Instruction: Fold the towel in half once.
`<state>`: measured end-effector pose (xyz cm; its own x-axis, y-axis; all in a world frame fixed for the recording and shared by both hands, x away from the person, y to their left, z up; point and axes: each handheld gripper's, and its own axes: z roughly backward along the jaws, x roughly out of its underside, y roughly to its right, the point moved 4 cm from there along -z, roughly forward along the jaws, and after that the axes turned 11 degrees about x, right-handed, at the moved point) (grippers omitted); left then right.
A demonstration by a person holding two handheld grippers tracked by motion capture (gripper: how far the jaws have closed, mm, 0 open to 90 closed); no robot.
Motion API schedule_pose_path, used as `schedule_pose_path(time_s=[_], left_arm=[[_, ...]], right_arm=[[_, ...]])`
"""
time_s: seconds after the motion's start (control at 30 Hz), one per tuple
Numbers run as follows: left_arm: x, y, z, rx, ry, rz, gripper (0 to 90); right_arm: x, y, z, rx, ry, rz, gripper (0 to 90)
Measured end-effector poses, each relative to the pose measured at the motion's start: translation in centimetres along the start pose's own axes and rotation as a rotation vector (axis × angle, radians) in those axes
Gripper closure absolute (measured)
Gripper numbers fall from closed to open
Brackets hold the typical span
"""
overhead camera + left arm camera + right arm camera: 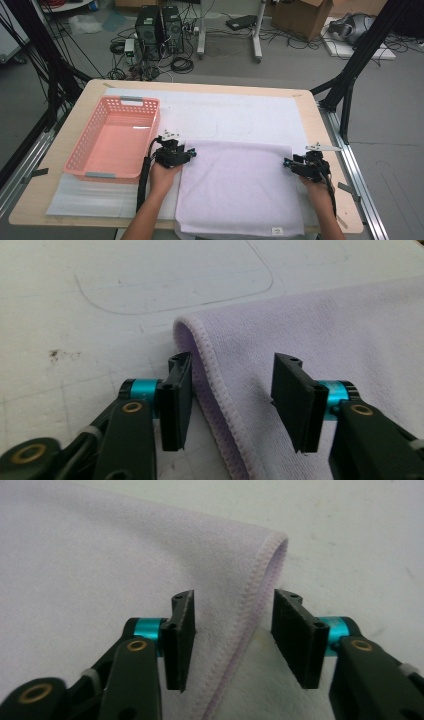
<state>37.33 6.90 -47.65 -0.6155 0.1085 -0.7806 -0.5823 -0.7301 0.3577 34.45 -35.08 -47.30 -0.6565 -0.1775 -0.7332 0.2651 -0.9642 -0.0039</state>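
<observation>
Table (305, 107), pale wood top under a white sheet (235, 117) with faint creases and scuffs. On it the lilac towel (240, 187) lies flat, filling the near middle and hanging a bit over the near edge; a small tag shows near that edge. Looks like soft terry or microfibre: light, limp, will sag and fold when lifted, not slippery, nothing to break. Stitched hem, rounded far corners, best pinched right at those hems. Pink plastic basket (112, 137), stiff lattice walls, empty, just left of the towel. Left gripper (232, 395) at the towel's far-left corner, jaws spread, straddling the hem, pads not pressing. Right gripper (232, 635) at the far-right corner, jaws likewise spread over the hem, cloth between them but loose.
</observation>
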Motion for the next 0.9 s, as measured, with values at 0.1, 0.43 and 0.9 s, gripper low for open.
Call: schedule_pose_path(time_s=[0.1, 0.43, 0.9], left_arm=[[0.0, 0.2, -0.2, -0.019, -0.006, -0.017, 65.1], [0.1, 0.5, -0.5, 0.014, -0.012, 0.025, 84.2], [-4.6, 0.8, -0.9, 0.035, 0.13, 0.058, 85.7]], right_arm=[[-0.4, -0.2, -0.3, 0.017, -0.013, 0.031, 52.8], [-1.0, -0.4, -0.5, -0.055, -0.075, 0.032, 84.4], [-4.2, 2.0, 0.6, 0.015, 0.049, 0.019, 87.0]])
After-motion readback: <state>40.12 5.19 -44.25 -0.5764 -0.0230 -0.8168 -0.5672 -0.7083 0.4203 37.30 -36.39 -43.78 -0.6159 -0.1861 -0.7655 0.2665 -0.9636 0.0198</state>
